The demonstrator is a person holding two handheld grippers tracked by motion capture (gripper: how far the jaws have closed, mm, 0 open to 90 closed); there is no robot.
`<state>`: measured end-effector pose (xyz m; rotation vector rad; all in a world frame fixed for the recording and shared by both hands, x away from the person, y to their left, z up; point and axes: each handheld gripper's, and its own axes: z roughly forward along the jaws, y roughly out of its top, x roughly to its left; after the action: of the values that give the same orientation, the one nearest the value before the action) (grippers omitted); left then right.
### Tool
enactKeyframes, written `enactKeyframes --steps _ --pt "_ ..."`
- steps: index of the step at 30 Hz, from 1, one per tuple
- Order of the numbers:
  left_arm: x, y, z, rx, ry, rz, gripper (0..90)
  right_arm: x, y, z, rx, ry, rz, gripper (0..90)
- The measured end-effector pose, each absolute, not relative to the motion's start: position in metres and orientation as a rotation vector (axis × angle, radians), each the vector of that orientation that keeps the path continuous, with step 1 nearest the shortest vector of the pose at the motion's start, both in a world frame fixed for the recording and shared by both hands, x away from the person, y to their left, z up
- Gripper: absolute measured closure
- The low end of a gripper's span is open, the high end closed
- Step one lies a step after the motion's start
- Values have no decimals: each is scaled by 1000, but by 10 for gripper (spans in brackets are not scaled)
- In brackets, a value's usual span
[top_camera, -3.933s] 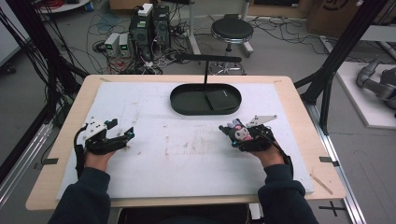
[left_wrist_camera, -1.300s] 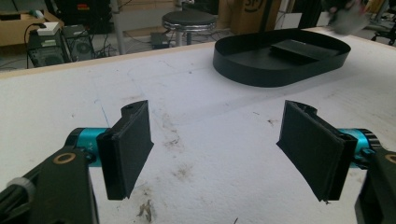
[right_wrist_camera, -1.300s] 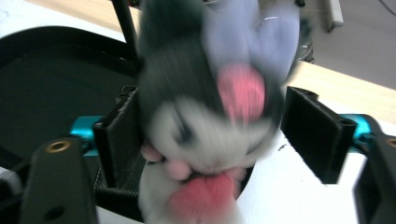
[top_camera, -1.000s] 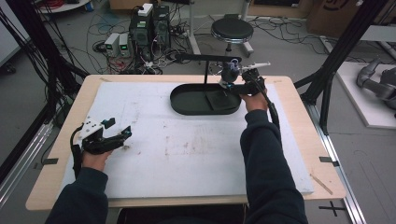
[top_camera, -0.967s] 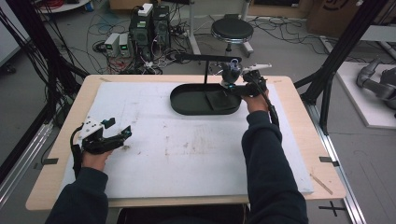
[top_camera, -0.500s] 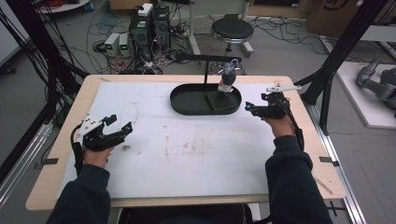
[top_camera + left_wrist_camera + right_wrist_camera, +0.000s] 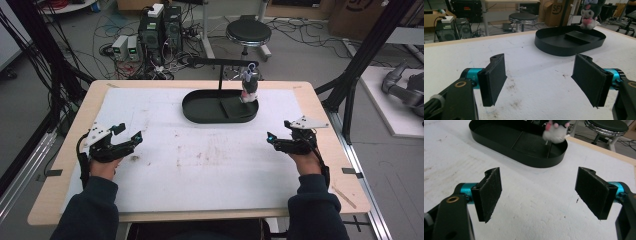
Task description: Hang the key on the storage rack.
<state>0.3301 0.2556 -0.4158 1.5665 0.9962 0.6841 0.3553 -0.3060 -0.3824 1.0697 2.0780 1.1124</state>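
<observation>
A wooden table [image 7: 320, 107] covered by a white, stained sheet [image 7: 200, 165] fills the scene. Toward the far side of the sheet sits a black oval tray [image 7: 200, 111], its low wall keeping whatever is set inside from sliding off. Behind it a black stand [image 7: 220, 70] rises, with a bar reaching over the tray. A small plush toy [image 7: 248, 86], dark on top with a white and pink body, is at the tray's right end, under the tip of that bar; whether it hangs from the bar or rests on the rim cannot be told.

Nearer the person, the left gripper [image 7: 131, 141] rests low over the sheet at the left side, and the right gripper [image 7: 270, 140] at the right side, both well apart from the tray and toy. Each has its jaws spread wide with nothing between them, as the gripper views confirm [image 7: 537, 82] [image 7: 537, 195]. Both point roughly toward the tray, a resting pose that judged from here leaves either hand free to reach in.
</observation>
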Motion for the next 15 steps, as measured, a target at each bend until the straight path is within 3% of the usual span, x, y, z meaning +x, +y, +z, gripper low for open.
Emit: enactKeyframes --steps 15 --pt "330 252 -417 1590 984 682 265 350 -317 -392 1107 2064 1073 220"
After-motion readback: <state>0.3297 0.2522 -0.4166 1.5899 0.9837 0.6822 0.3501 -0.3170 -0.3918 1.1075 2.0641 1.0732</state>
